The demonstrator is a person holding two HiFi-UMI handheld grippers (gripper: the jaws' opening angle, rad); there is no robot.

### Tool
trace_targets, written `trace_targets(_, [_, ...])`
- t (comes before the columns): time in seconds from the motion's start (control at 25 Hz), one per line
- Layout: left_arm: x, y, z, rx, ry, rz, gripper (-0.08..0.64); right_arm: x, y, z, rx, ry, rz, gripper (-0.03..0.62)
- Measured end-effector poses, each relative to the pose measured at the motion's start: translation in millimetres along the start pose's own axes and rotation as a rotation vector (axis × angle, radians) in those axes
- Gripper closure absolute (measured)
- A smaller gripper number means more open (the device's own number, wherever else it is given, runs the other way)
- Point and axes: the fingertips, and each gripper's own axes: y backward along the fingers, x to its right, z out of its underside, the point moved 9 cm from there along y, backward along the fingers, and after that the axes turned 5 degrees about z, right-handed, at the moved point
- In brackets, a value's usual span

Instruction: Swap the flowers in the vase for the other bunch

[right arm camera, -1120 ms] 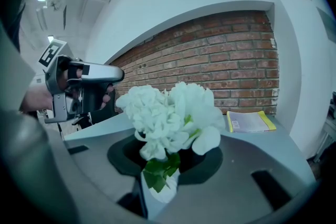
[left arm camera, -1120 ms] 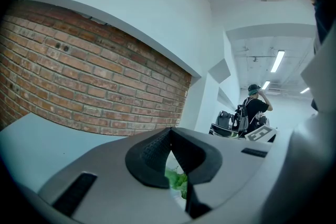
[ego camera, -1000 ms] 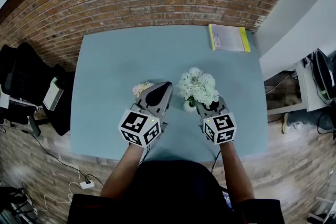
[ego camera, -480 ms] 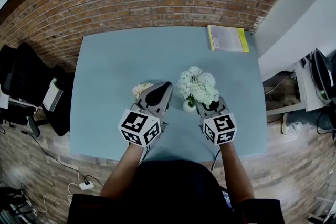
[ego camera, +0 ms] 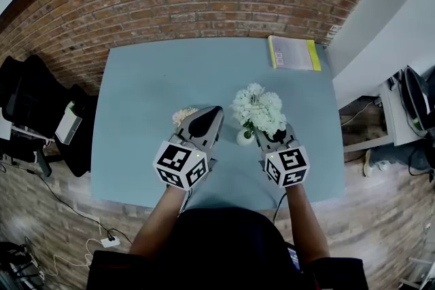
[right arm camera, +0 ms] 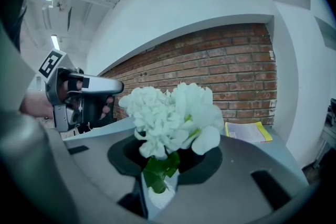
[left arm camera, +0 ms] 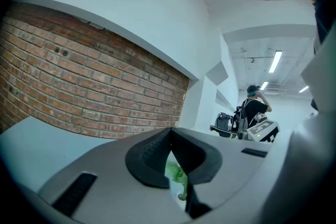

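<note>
The swap has hardly begun, I judge: the other bunch (ego camera: 182,115) lies on the table (ego camera: 149,78) near its front edge, just left of my left gripper (ego camera: 211,113), whose jaws are closed together on nothing. Next they must open and take the white flowers (ego camera: 257,111) low by the stems, then lift them straight out. My right gripper (ego camera: 268,138) has the vase (ego camera: 245,138) between narrowly parted jaws, seemingly clamped, just right of centre by the front edge.

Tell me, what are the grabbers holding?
The right gripper grips the white vase by its body. The left gripper pinches the other bunch by its green stems.
</note>
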Motion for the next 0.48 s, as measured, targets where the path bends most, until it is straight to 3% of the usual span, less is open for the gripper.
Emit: trace_targets(0.48, [6.3,7.9,-6.0,0.021,-0.020,0.003,0.552,0.6,8.6,-21.5,0.066,0.014,0.018,0.471])
